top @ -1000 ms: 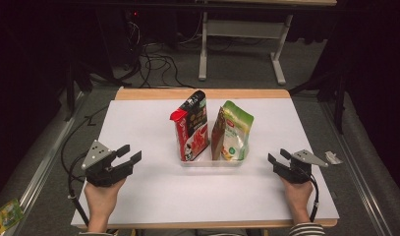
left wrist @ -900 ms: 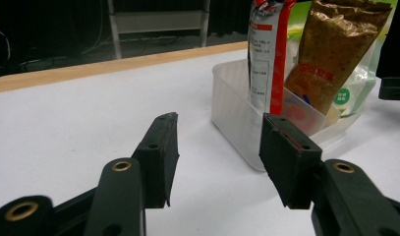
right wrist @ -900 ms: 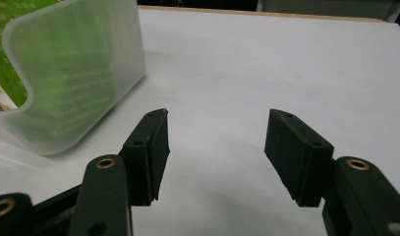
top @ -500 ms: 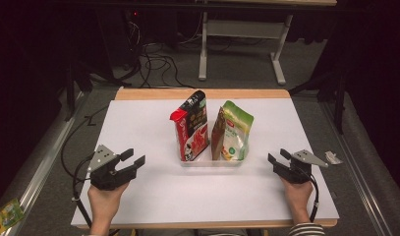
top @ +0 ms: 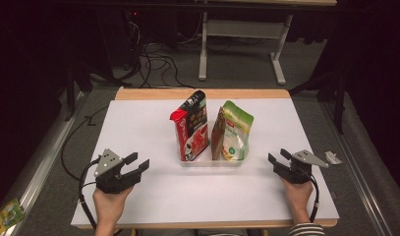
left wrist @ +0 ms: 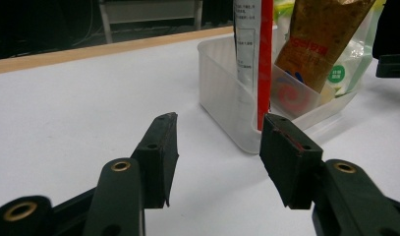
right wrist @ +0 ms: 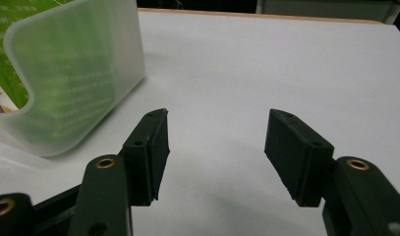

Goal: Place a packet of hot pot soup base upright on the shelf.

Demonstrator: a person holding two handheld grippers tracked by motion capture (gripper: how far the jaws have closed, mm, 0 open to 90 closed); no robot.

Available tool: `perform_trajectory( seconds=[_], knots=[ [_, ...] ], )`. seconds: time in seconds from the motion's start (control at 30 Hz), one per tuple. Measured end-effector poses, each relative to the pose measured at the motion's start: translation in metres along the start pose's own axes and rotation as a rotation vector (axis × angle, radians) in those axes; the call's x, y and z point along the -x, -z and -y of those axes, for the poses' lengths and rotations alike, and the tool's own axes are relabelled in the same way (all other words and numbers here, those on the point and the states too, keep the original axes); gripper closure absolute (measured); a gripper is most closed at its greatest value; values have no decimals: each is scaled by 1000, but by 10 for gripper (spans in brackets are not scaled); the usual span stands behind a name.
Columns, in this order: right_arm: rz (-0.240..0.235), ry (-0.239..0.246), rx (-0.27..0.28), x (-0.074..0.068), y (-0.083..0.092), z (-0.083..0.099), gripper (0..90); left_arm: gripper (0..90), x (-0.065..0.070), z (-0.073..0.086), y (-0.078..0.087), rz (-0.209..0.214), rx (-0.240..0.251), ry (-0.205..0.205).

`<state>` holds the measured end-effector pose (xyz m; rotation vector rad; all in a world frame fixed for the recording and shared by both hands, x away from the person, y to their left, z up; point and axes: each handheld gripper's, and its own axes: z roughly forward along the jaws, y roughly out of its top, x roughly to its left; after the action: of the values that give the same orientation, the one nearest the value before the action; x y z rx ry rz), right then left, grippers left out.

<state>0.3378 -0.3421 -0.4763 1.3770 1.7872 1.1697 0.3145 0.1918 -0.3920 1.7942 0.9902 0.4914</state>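
Note:
A clear plastic tray (top: 210, 162) sits mid-table and holds two upright pouches: a red and black one (top: 191, 126) on the left, a green and white one (top: 234, 132) on the right. My left gripper (top: 137, 162) rests on the white table at the front left, open, nothing between its jaws, aimed toward the tray (left wrist: 222, 98). In the left gripper view the red pouch (left wrist: 254, 54) and a brown-sided pouch (left wrist: 320, 44) stand in the tray. My right gripper (top: 278, 157) lies at the front right, open and empty, beside the tray's corner (right wrist: 65, 93).
The white table (top: 138, 128) has a wooden far edge. A small crumpled wrapper (top: 332, 158) lies at the right edge beside the right gripper. Cables and a desk frame stand on the floor behind. A green packet (top: 5, 216) lies on the floor at the lower left.
The left hand and gripper have slid slightly toward the front edge of the table. The right gripper and the pouches have stayed still.

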Motion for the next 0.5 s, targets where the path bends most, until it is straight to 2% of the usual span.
perform_trajectory(
  seconds=[0.3, 0.5],
  knots=[
    [-1, 6, 3, 0, 0, 0, 423, 491, 1, 8, -7, 8, -20, 9],
    [1, 4, 1, 0, 0, 0, 423, 491, -2, 10, -13, -6, -29, 11]
  ],
)
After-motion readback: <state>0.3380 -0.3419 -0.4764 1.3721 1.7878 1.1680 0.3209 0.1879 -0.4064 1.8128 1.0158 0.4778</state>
